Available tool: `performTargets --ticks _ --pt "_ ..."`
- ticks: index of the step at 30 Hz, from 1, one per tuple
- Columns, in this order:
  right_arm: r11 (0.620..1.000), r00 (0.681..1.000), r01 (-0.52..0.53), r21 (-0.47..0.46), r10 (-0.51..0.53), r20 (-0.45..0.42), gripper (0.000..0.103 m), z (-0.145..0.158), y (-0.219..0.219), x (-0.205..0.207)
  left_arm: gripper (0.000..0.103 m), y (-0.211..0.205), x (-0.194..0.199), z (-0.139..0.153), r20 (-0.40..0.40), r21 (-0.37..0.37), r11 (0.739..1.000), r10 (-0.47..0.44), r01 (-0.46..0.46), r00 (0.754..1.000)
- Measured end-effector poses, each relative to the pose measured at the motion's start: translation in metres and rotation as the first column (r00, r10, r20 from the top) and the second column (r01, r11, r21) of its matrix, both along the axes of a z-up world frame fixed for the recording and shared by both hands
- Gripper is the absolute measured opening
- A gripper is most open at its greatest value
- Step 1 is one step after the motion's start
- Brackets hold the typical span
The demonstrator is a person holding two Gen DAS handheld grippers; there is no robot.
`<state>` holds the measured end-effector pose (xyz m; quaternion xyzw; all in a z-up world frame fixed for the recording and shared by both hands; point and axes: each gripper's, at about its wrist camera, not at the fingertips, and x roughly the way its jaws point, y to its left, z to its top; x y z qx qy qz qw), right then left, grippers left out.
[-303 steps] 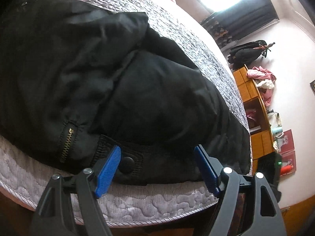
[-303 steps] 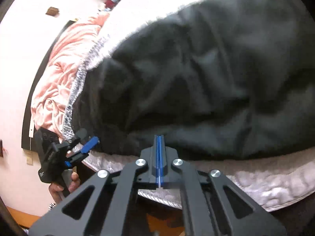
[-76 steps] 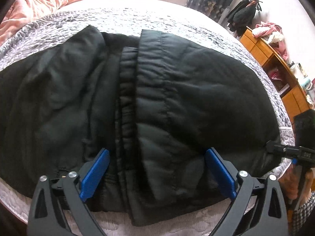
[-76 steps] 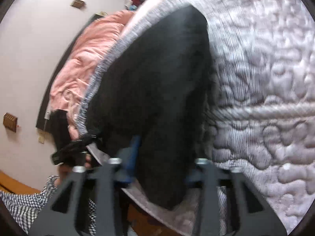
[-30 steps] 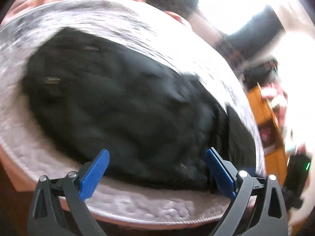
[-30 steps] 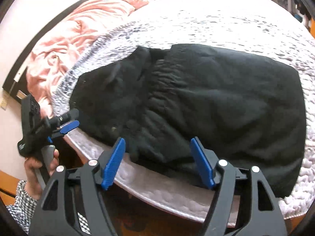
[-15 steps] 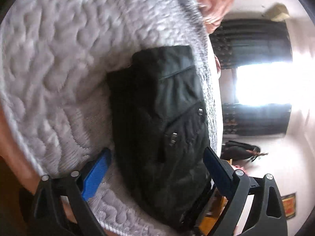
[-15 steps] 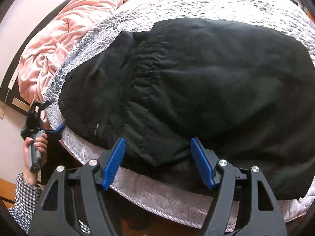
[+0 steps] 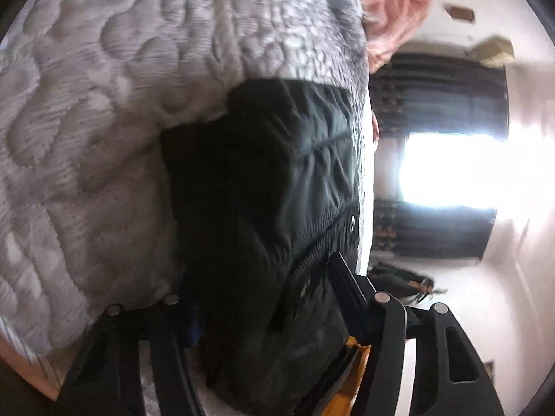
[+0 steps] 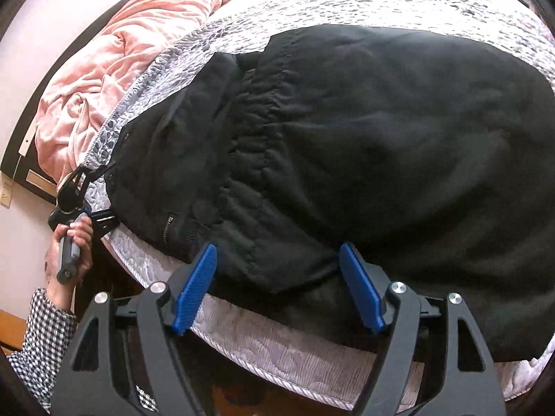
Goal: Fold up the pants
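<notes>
Black pants [image 10: 364, 145] lie folded on the grey quilted bed [image 10: 263, 343], with the elastic waistband and a zip pocket toward the left. My right gripper [image 10: 277, 287] is open, its blue pads on either side of the pants' near folded edge. My left gripper [image 9: 263, 298] is rolled sideways with the left end of the pants [image 9: 270, 208] between its fingers; the fingers sit close around the cloth, with the blue pads mostly hidden. In the right wrist view the left gripper [image 10: 100, 194] sits at the pants' left edge.
A pink blanket [image 10: 114, 59] lies bunched at the far left of the bed. A bright window with dark curtains [image 9: 447, 170] shows beyond the bed. The mattress's near edge [image 10: 277, 381] runs just in front of my right gripper.
The left gripper has swung to the pants' left end, rolled sideways, and closed in around the cloth. The right gripper has moved slightly closer to the near edge, staying open.
</notes>
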<state>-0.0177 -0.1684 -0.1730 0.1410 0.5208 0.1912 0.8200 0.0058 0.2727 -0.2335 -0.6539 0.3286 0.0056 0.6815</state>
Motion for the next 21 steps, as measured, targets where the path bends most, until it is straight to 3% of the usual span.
performTargets --ticks 9,13,16,21 --pt "1.0 1.0 -0.008 -0.002 0.008 0.006 0.074 -0.001 -0.003 -0.002 0.062 0.012 -0.011 -0.006 -0.008 -0.114 0.987 0.11 -0.11 0.994" --pt "1.0 1.0 -0.01 -0.004 0.01 0.007 0.075 -0.002 -0.002 -0.003 0.042 0.005 -0.005 0.004 -0.022 0.018 0.998 0.061 -0.06 0.998" --pt "1.0 1.0 -0.016 -0.009 0.016 0.011 0.077 -0.003 -0.001 -0.004 0.025 0.002 -0.006 0.01 0.01 0.035 0.998 0.059 -0.06 0.998" --pt "0.999 1.0 -0.024 -0.028 0.025 0.015 0.079 -0.003 0.004 -0.004 0.017 -0.011 -0.002 0.042 0.131 0.118 0.992 0.037 -0.052 0.991"
